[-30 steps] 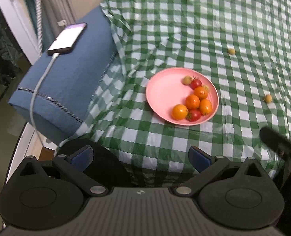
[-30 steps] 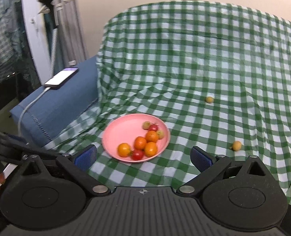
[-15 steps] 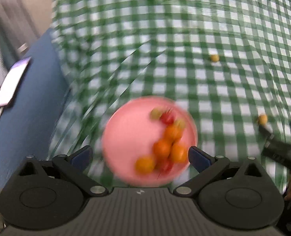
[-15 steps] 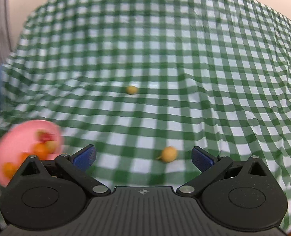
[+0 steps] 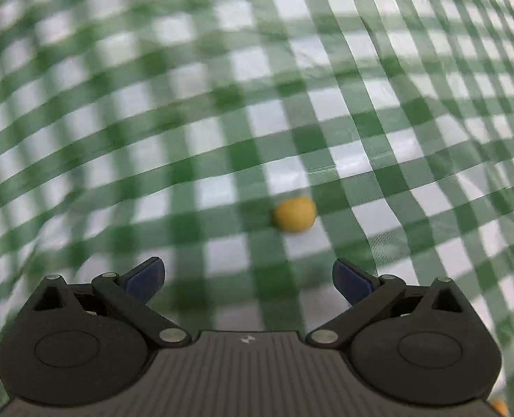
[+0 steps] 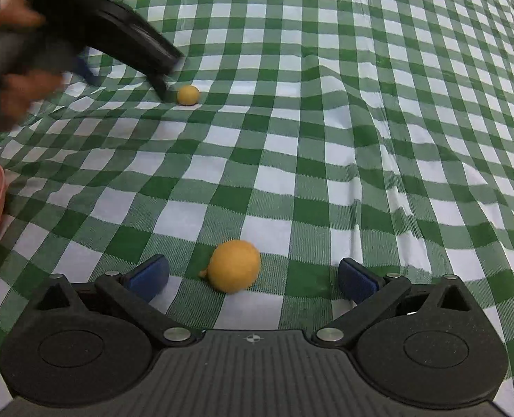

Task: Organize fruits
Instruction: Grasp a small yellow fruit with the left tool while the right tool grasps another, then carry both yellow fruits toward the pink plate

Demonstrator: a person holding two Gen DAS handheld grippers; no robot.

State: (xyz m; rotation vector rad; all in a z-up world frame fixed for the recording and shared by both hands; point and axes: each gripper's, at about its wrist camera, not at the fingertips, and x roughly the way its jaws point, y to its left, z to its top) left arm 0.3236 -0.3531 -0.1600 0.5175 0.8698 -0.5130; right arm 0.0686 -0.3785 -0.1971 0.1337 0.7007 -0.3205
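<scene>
Now both spread grippers (image 5: 248, 276) (image 6: 253, 276) face yellow fruits (image 5: 294, 214) (image 6: 234, 266).

My left tool (image 5: 248, 274) sits at the bottom of its own view, its blue-padded fingers (image 5: 146, 274) spread wide with nothing between them. My right tool (image 6: 253, 276) shows the same wide spread at the bottom of its frame. In that view's upper left my hand (image 6: 12, 80) grips the left tool, tilted downward, blurred.
</scene>
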